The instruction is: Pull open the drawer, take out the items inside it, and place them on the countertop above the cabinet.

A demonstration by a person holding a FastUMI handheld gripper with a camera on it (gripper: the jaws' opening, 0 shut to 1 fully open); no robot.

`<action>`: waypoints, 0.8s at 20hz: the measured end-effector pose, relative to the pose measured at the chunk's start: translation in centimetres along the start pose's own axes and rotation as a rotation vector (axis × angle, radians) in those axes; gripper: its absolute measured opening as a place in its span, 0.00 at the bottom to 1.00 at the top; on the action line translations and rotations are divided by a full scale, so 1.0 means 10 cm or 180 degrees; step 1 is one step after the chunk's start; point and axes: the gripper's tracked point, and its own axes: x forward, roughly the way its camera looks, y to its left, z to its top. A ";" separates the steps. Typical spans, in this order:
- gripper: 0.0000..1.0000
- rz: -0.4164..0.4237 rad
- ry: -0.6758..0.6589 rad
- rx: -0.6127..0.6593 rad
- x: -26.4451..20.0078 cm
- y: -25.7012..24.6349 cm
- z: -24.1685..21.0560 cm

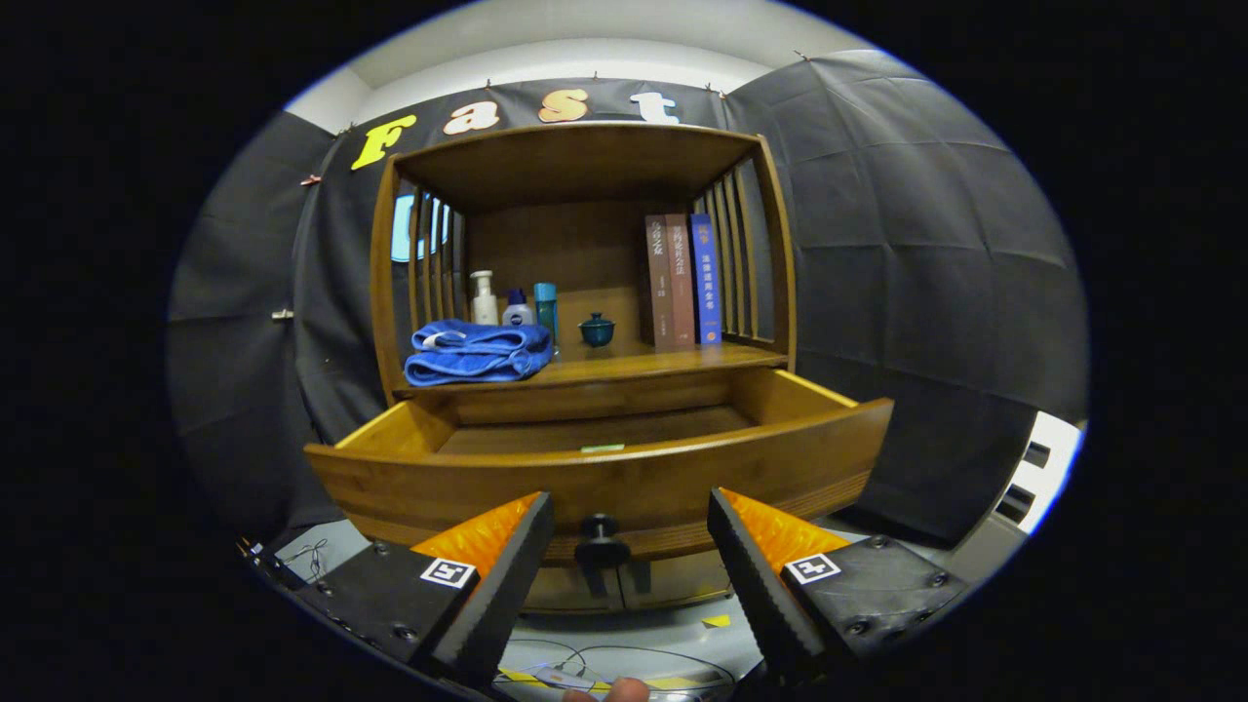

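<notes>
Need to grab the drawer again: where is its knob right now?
In the gripper view, the black knob sits on the front of the pulled-out drawer, between the open hand-held gripper fingers, untouched by either.

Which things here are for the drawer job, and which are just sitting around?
For the job:
drawer, pulled open
knob, between the open fingers of the gripper
countertop

Just sitting there:
blue towel
bottles
small teal pot
books

A recording booth; black cloth walls (pixel 926 244) surround a wooden cabinet (pixel 585 292).
</notes>
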 end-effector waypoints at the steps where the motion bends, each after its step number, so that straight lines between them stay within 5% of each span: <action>1: 0.99 -0.0065 0.0068 -0.0020 0.01 -0.03 0.11; 10: 0.99 -0.0432 0.0958 -0.0050 0.61 0.24 0.58; 16: 1.00 -0.0559 0.1849 0.0065 1.28 0.44 0.36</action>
